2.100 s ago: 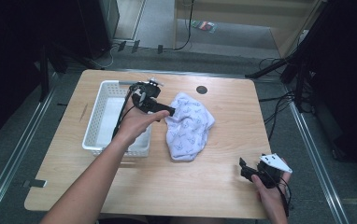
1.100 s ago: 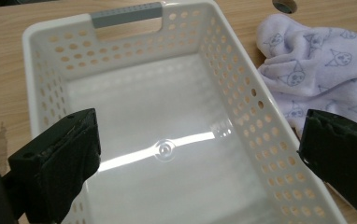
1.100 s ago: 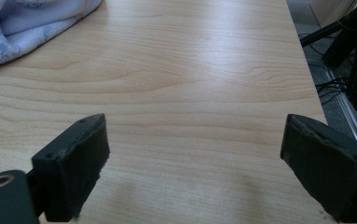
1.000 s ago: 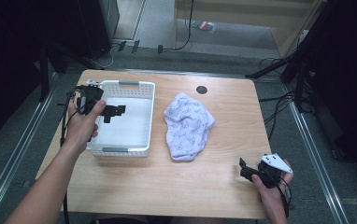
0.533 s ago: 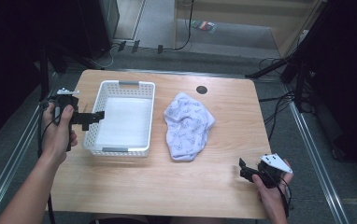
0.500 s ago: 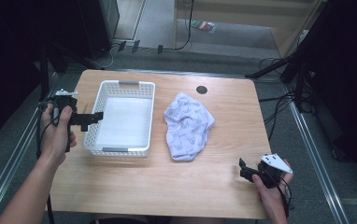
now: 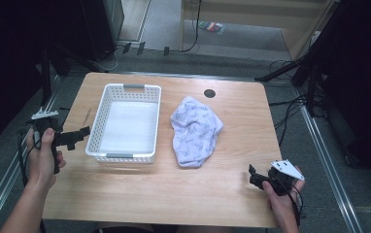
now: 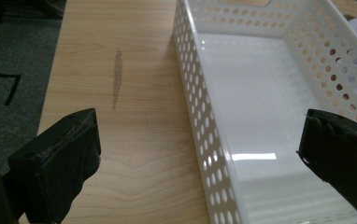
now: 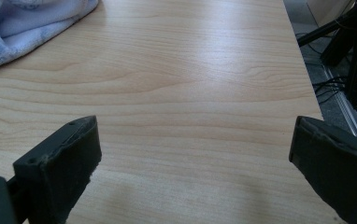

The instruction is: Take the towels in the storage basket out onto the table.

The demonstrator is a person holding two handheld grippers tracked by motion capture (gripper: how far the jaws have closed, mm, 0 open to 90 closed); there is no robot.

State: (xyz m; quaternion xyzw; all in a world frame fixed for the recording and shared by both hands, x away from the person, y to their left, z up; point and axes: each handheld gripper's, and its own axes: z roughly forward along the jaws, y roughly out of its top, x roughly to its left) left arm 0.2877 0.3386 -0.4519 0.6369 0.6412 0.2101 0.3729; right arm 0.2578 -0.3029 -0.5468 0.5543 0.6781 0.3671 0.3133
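Here the white perforated basket (image 7: 125,121) sits seemingly empty, each hand-held gripper (image 7: 81,134) (image 7: 252,177) spread wide, holding nothing.

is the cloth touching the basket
Apart. The high view shows a strip of bare table between the cloth and the basket; the cloth lies to the basket's right, crumpled, with no fold reaching its wall.

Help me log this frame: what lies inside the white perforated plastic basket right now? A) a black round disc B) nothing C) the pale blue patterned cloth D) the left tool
B: the white perforated plastic basket shows a bare, shiny floor in the high view and the left gripper view, while the pale blue patterned cloth lies crumpled on the wooden table beside it.
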